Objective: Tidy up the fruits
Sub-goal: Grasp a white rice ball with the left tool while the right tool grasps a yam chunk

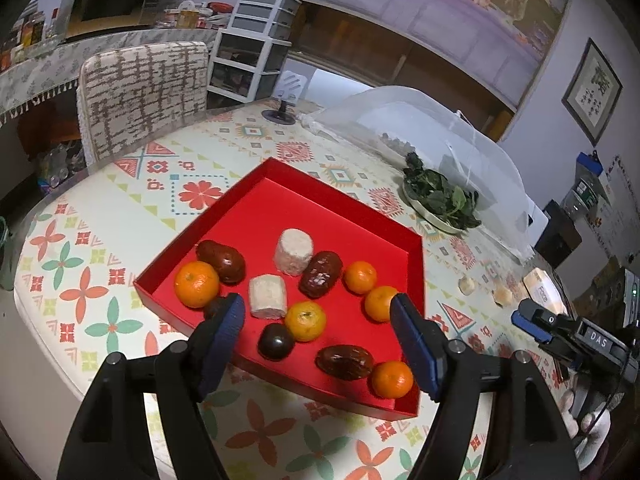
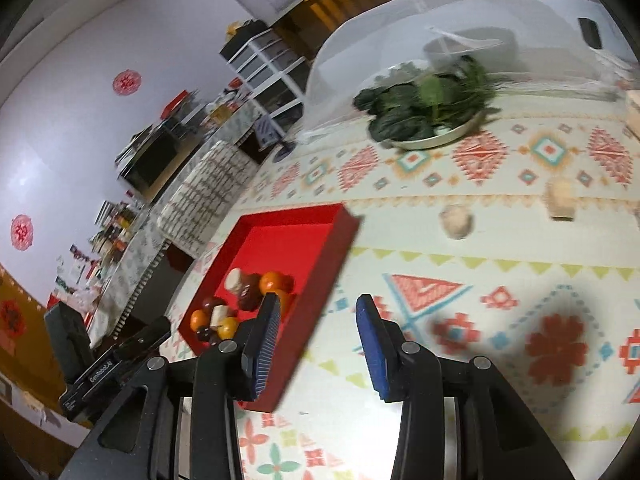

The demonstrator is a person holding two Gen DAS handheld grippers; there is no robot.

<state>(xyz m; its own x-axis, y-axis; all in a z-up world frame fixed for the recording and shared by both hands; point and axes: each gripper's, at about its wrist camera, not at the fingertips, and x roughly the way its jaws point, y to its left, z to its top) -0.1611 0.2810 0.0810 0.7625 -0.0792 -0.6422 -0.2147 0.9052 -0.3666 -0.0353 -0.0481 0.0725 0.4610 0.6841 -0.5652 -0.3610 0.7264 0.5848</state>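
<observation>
The table (image 1: pixel 120 208), under its cream cloth printed with red and teal flowers and diamonds, carries everything I work on, and the white mesh food dome (image 1: pixel 432 128) at the far side is pushed back, I judge, to leave room. Nearer sits the shallow red cardboard tray (image 1: pixel 280 184), which holds the sorted pile: five small orange mandarins (image 1: pixel 197 284), three glossy brown-red dates (image 1: pixel 321 273), two pale cylindrical cut pieces (image 1: pixel 293 251) and a dark round plum-like fruit (image 1: pixel 276 341), all bunched at the near end so the far half stays bare. Beside the dome a pale plate of dark green leaves (image 1: pixel 442 200) stands apart from the tray. Two more small pale pieces (image 2: pixel 455 221) lie loose on the cloth, well clear of the tray, so I take them for what is left to gather. My left gripper (image 1: pixel 318 326) hangs tilted down over the tray's near edge, its blue-padded fingers spread wide with nothing between them, straddling the middle mandarin from above without touching it. My right gripper (image 2: pixel 316 344) is held low over the bare cloth just beside the tray's right wall, fingers likewise parted and empty, pointed toward the loose pieces; the blur there makes its exact height hard to tell.
</observation>
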